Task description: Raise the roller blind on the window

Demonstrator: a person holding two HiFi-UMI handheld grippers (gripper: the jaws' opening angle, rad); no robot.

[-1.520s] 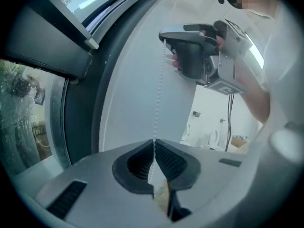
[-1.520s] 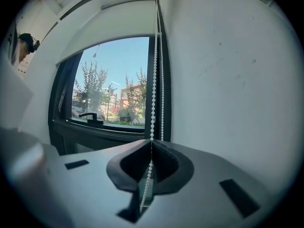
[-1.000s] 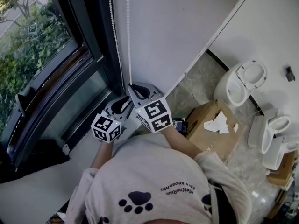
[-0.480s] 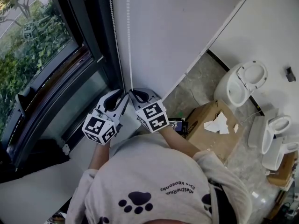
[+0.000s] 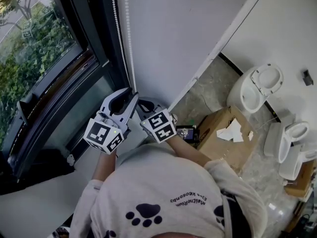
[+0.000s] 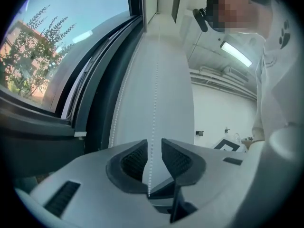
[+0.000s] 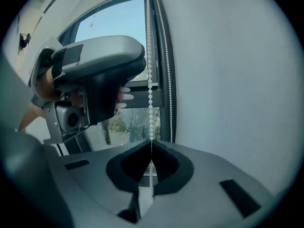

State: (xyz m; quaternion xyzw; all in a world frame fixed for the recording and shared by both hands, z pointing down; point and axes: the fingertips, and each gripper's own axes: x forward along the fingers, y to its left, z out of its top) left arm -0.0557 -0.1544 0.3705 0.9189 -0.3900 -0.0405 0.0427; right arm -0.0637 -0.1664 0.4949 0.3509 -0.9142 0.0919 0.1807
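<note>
Roller blind: not in any view. Only its bead chain (image 5: 131,53) shows, hanging in two strands down the white wall (image 5: 173,33), just beside the dark window frame (image 5: 99,48).
Bead chain, gripped end: one strand runs straight down into the right gripper (image 7: 151,144), whose fingers are closed on it with no gap showing.
Bead chain, upper reach: a strand passes between the fingers of the left gripper (image 6: 153,146). They stand a narrow gap apart and neither pad presses on the beads. The second strand (image 6: 118,103) hangs free, nearer the window.
Risk, handover: if the right fingers let go before the left ones clamp, the chain would probably run back and the blind would lose height.
Risk, missed grip: the chain is thin and free to sway, so the left fingers could meet beside it and catch nothing.
Risk, wrong strand: I cannot tell for certain that both grippers are on the same strand. A pull on the other one would likely lower the blind.
Risk, pull angle: a tug away from the wall could make the beads skip at the top.
Pose, left gripper (image 5: 131,95): raised in front of the chest, pointing up along the wall, the higher of the two.
Pose, right gripper (image 5: 141,104): just below and beside the left one, also pointing up, forearm bent in close to the body.
</note>
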